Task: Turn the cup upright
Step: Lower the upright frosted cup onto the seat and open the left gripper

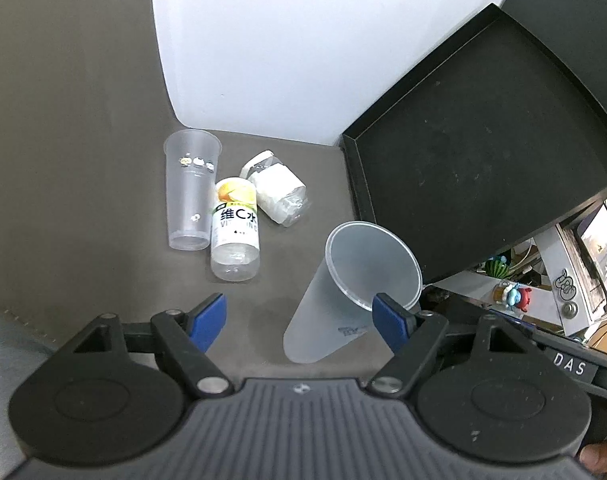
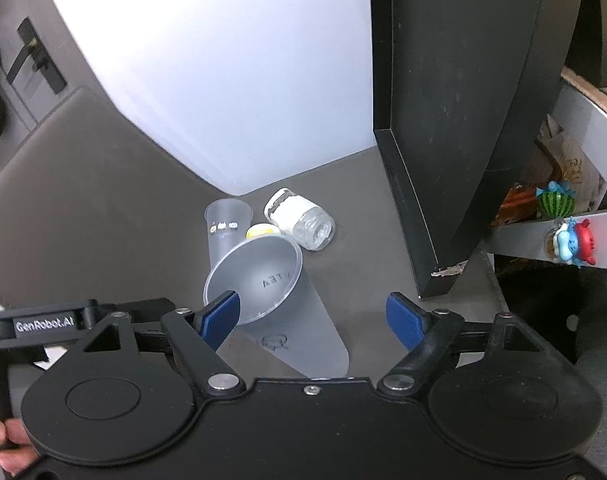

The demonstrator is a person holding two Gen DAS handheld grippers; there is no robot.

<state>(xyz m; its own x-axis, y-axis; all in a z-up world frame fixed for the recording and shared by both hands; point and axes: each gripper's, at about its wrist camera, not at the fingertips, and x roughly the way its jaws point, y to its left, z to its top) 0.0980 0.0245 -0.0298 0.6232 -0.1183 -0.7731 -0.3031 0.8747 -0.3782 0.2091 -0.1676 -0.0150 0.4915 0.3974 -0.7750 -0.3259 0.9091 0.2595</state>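
Standing tilted on the table (image 1: 83,160), the light, thin, easily crushed cup (image 1: 335,300) wants gentle hold mid-wall; left claw (image 1: 299,320) and right claw (image 2: 315,316) gape wide.

On the worktop (image 1: 83,160) the frosted cup (image 1: 335,300) stood nearest the cameras, just left of the tray (image 1: 483,152). Behind it, to the left, the printed cup (image 1: 189,192) stood beside the vitamin bottle (image 1: 235,236). The jar (image 1: 277,192) lay right of the bottle.
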